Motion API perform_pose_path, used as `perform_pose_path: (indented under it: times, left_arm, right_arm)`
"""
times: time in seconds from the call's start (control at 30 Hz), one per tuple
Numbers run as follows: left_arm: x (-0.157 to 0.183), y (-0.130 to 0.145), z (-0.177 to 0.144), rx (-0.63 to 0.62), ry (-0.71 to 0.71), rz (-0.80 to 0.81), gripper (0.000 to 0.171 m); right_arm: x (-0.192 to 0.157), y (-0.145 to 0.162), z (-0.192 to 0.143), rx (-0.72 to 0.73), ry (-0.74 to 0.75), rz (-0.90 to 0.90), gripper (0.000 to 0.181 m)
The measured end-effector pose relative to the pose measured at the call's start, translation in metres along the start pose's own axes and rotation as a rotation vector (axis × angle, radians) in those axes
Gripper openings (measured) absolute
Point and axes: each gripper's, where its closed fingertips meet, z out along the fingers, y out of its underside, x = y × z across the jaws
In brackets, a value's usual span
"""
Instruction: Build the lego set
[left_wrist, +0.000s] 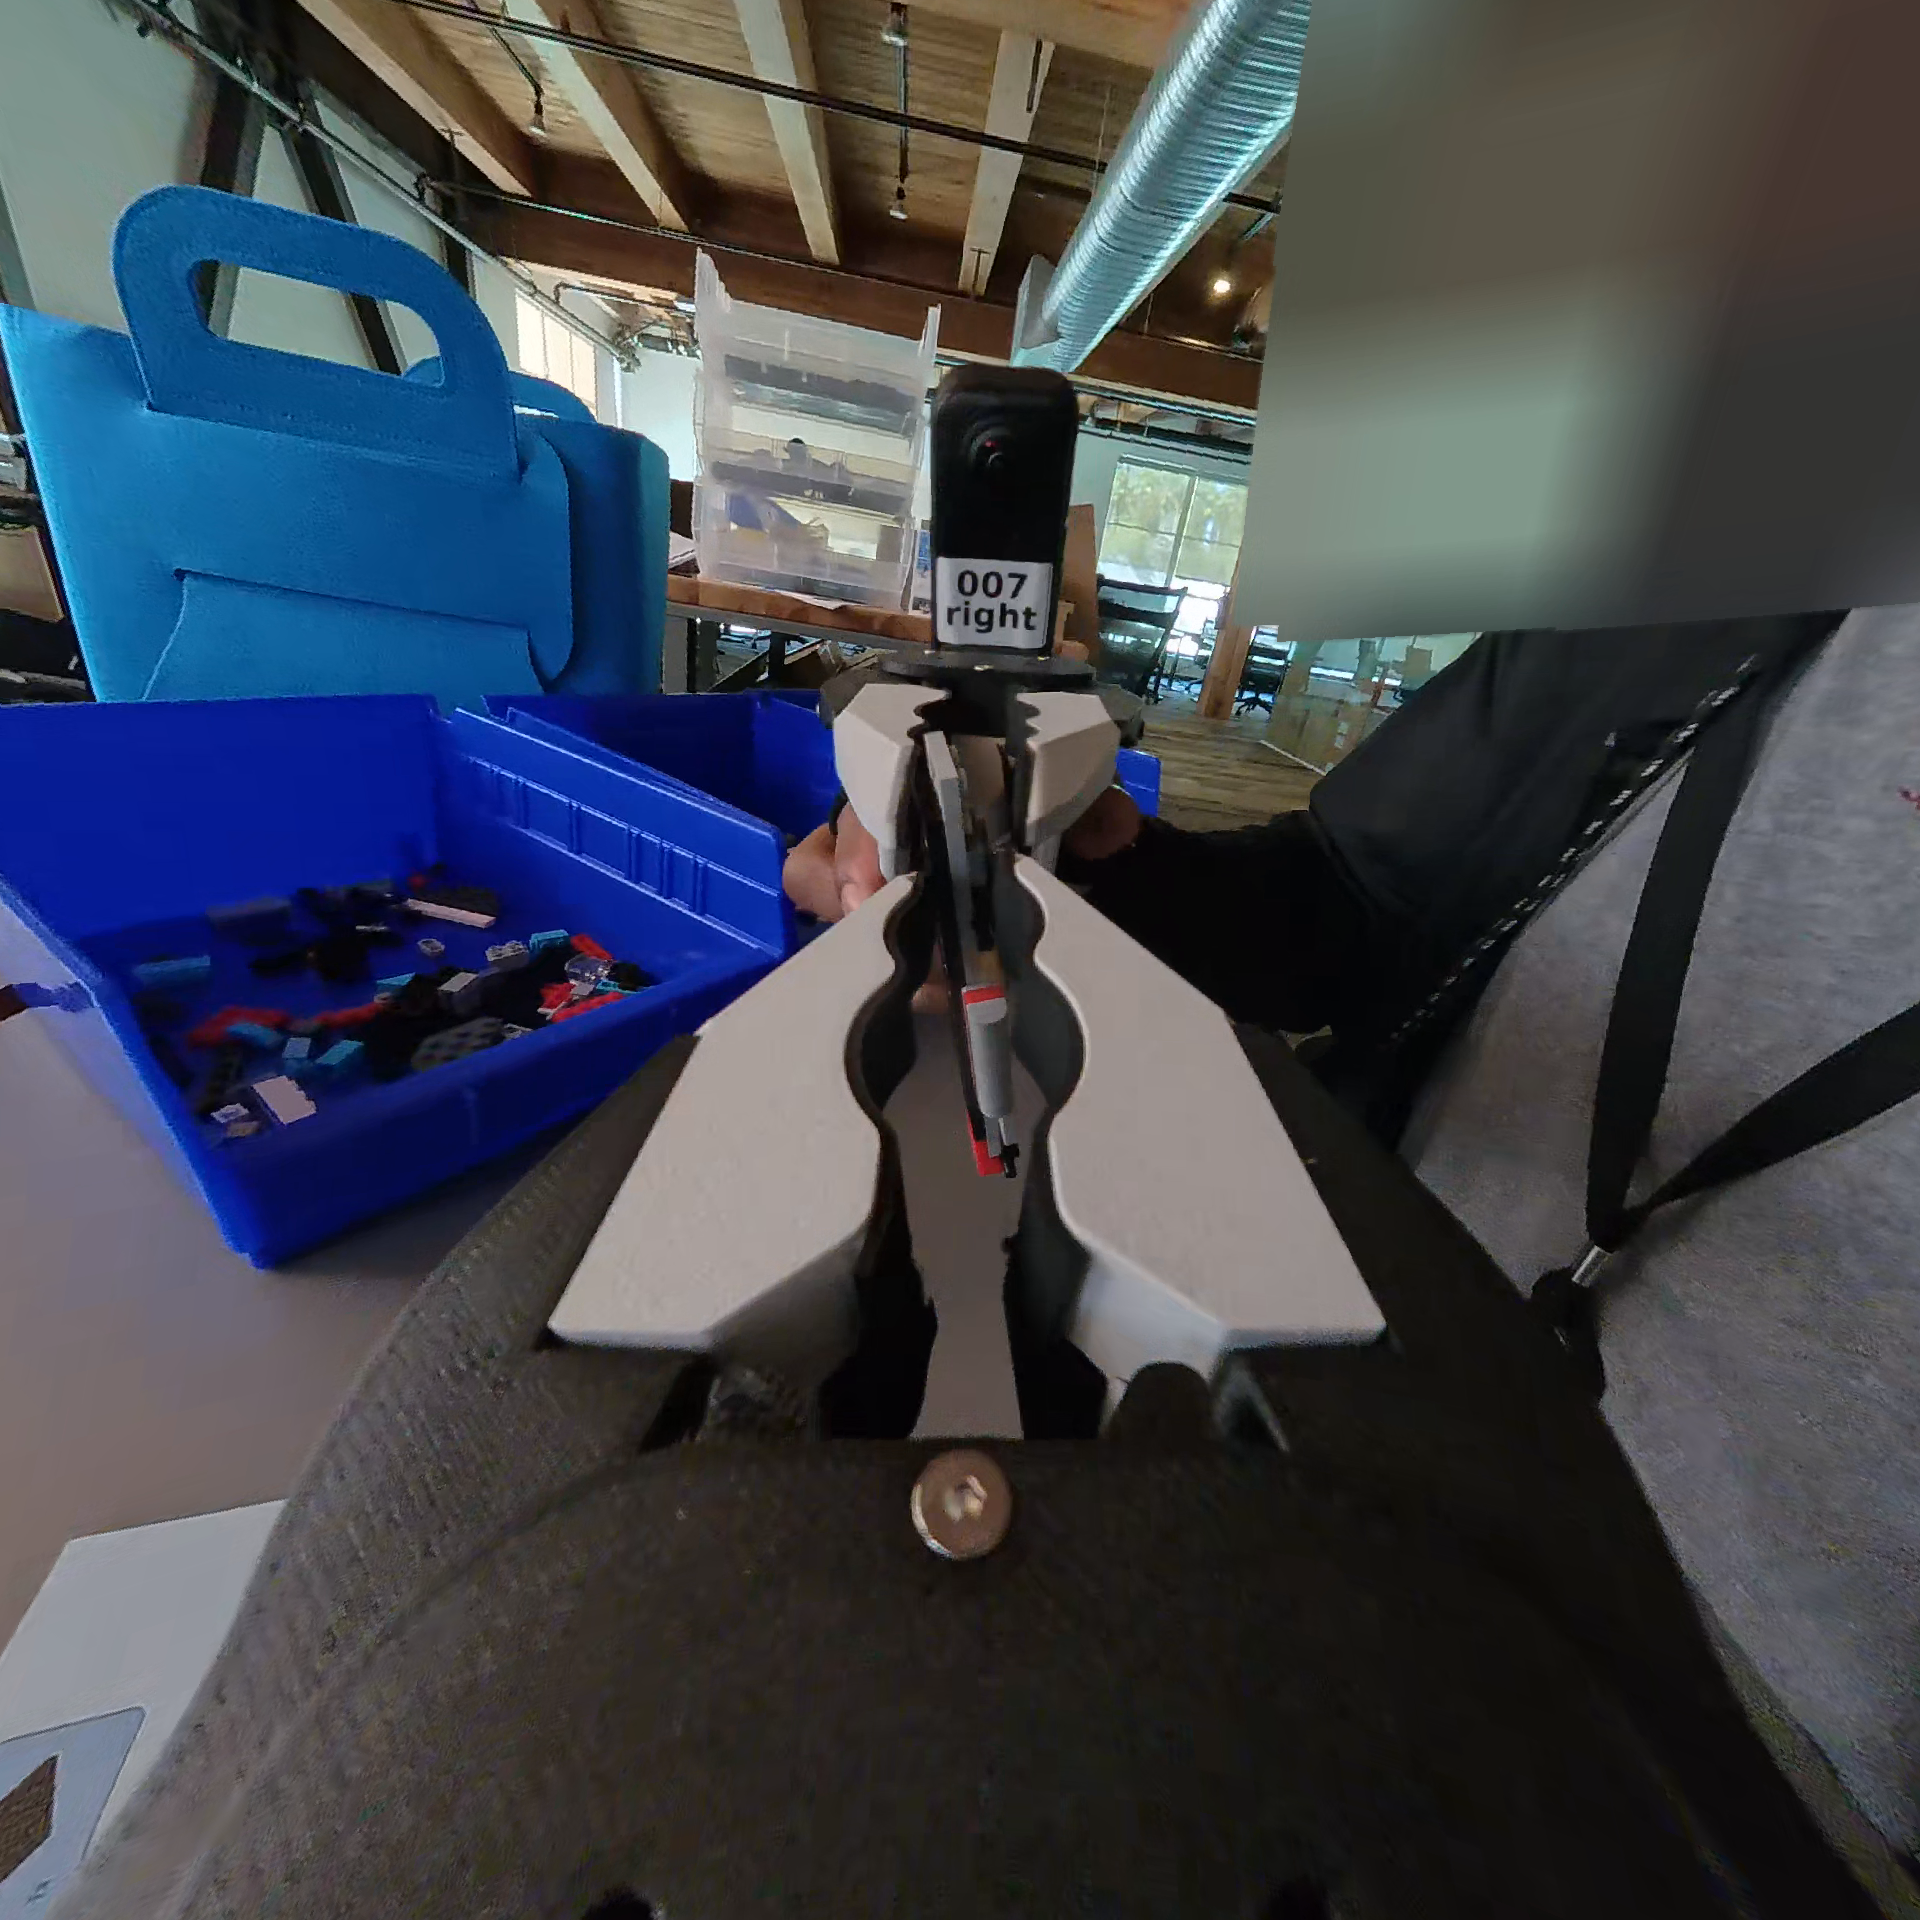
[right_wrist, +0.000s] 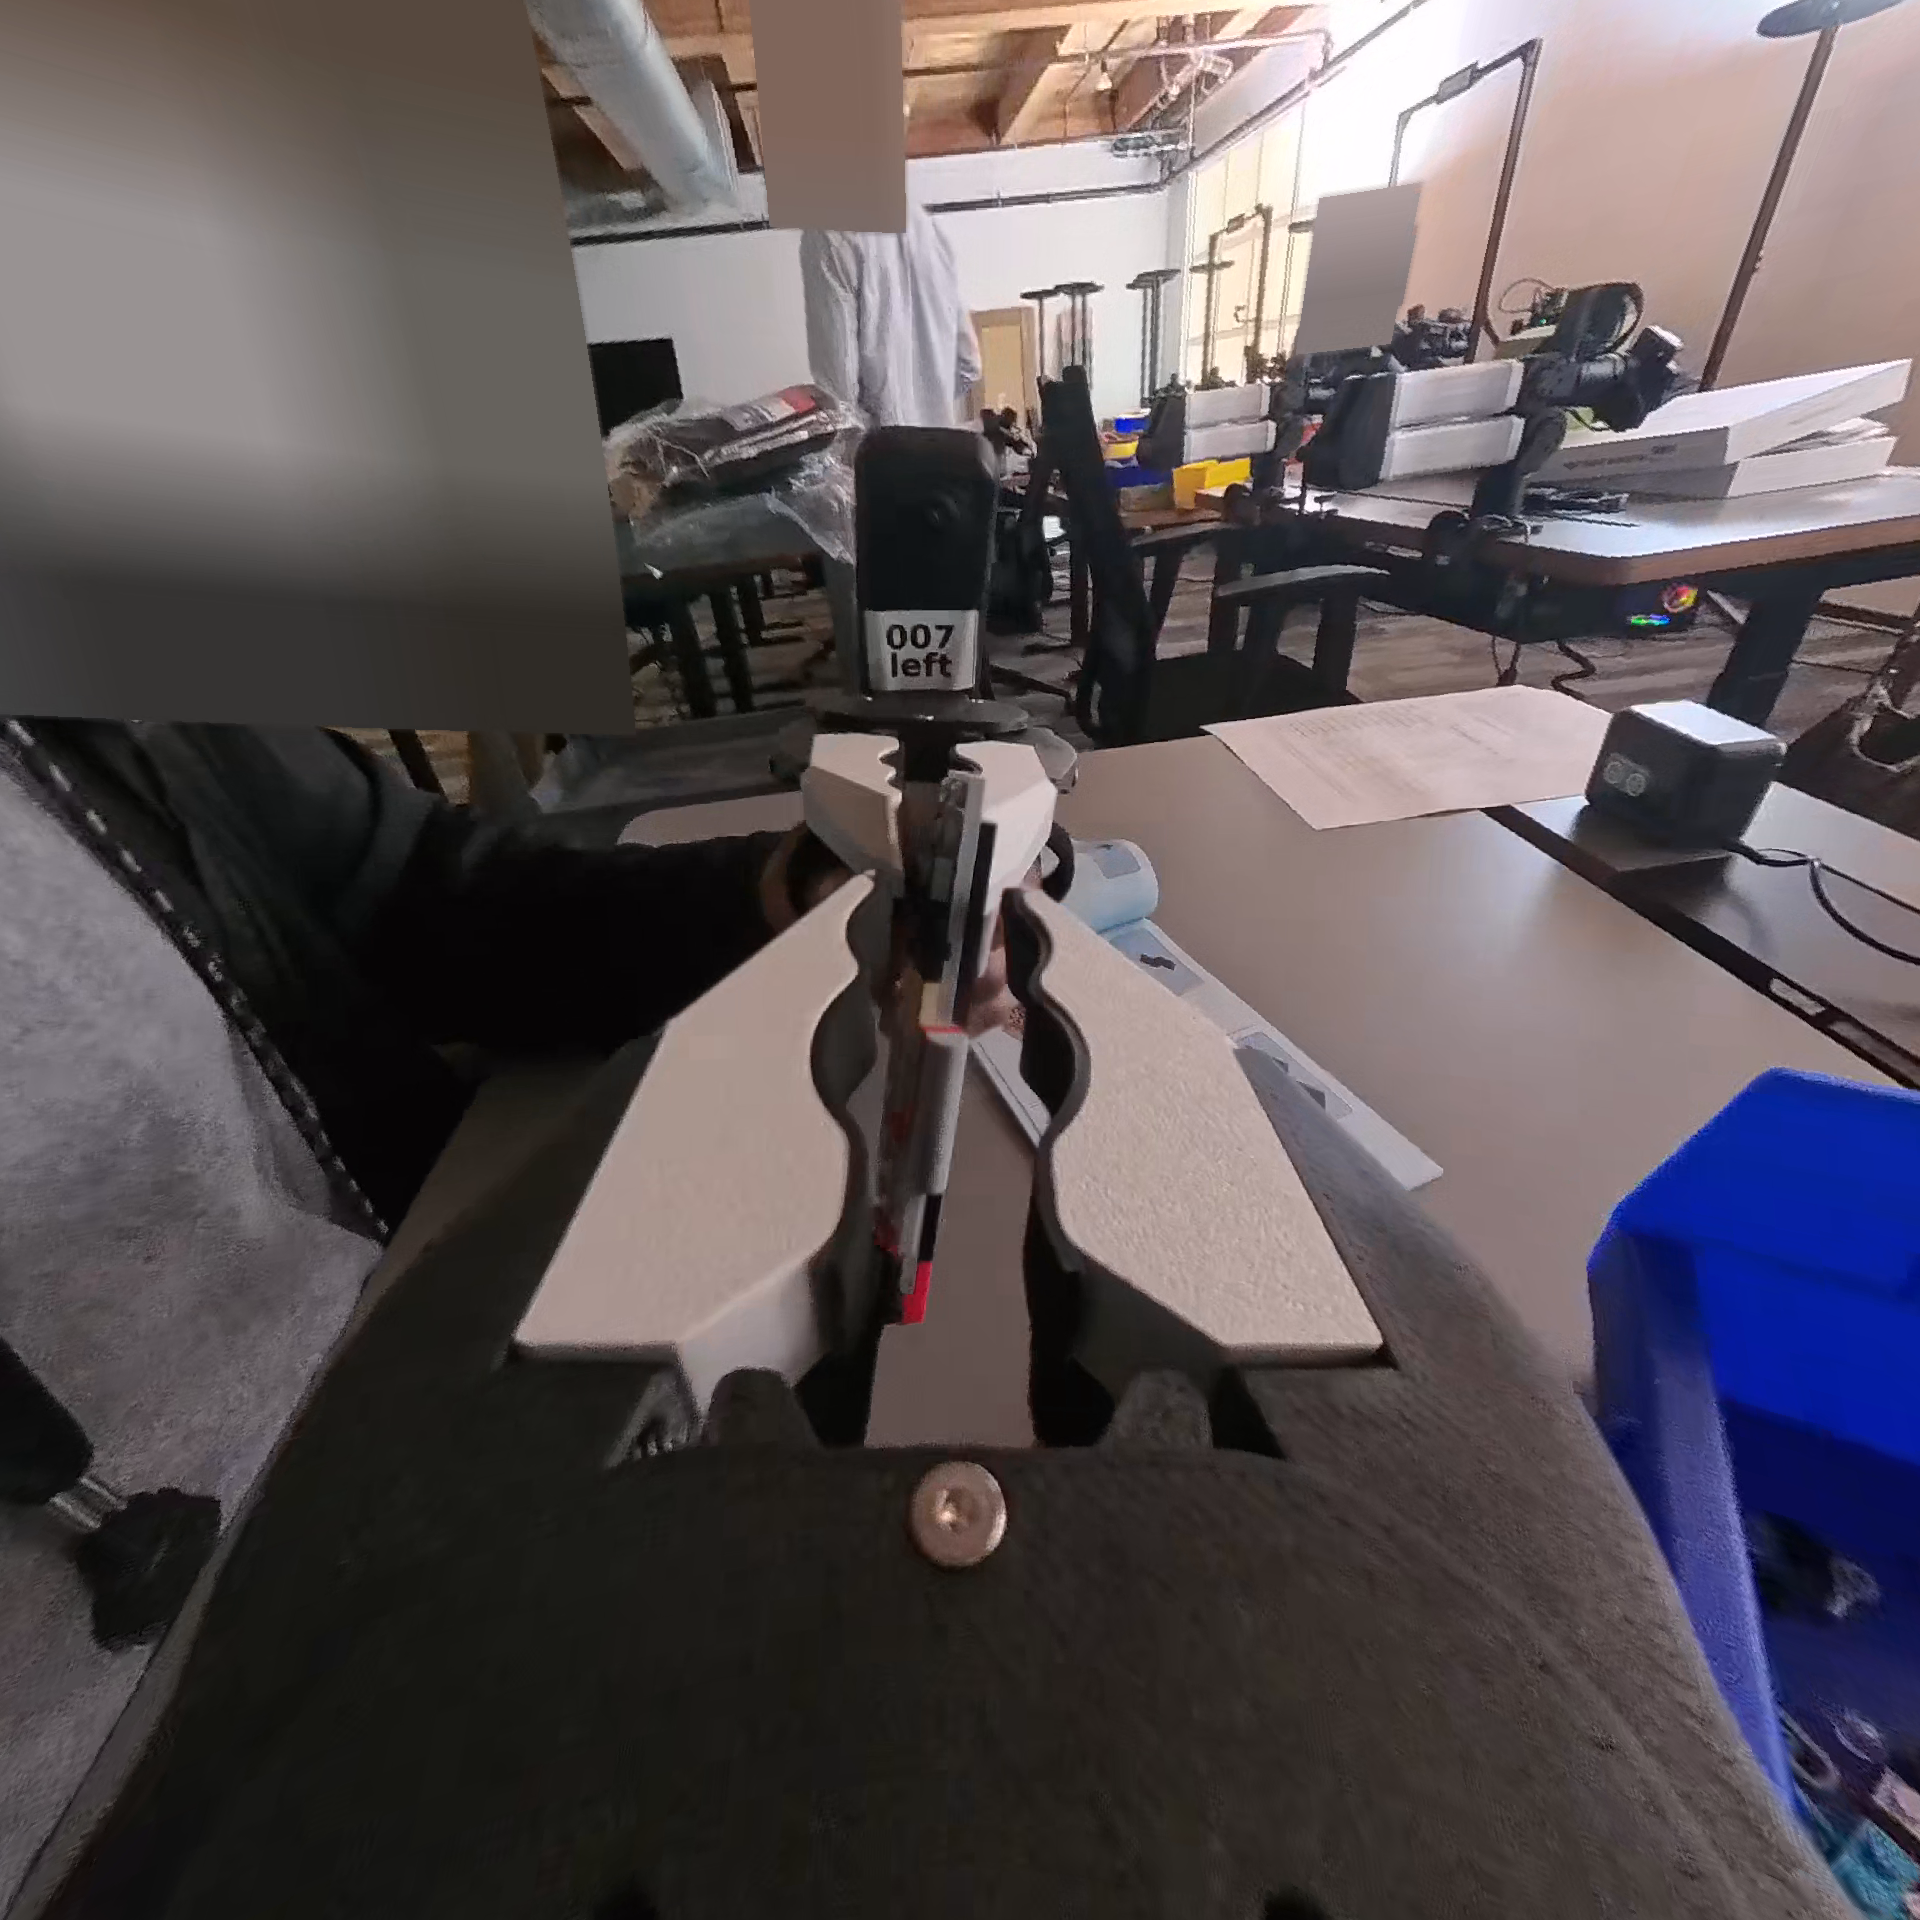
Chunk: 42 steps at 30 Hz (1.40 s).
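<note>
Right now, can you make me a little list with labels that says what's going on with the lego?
setting: grey table in a big workshop
left gripper: faces the right one, the lego model between its fingers
right gripper: the same model between its fingers, from the other end
lego model: thin, grey, white, black and red, held in the air
grip: cannot tell whether either gripper is clamped on it
loose pieces: in a blue bin
instruction booklet: lying on the table

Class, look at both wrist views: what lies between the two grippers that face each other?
A thin grey, white, black and red lego assembly spans the gap between the left gripper and the right gripper. Both views show it edge-on.
</note>
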Motion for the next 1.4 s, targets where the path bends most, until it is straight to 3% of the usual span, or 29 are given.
perform_pose_path:
  times: [0.13, 0.83, 1.4]
  left_arm:
    - [-0.001, 0.007, -0.002, -0.009, 0.001, 0.004, 0.011]
    - [0.002, 0.016, -0.003, -0.051, 0.024, -0.002, 0.01]
    - [-0.013, 0.036, -0.008, -0.103, 0.001, -0.087, 0.01]
  right_arm:
    - [0.002, 0.007, 0.002, 0.007, -0.008, 0.017, 0.015]
    - [-0.001, 0.015, 0.006, 0.016, -0.03, 0.048, 0.015]
    - [0.014, 0.04, 0.011, -0.127, 0.146, -0.059, 0.015]
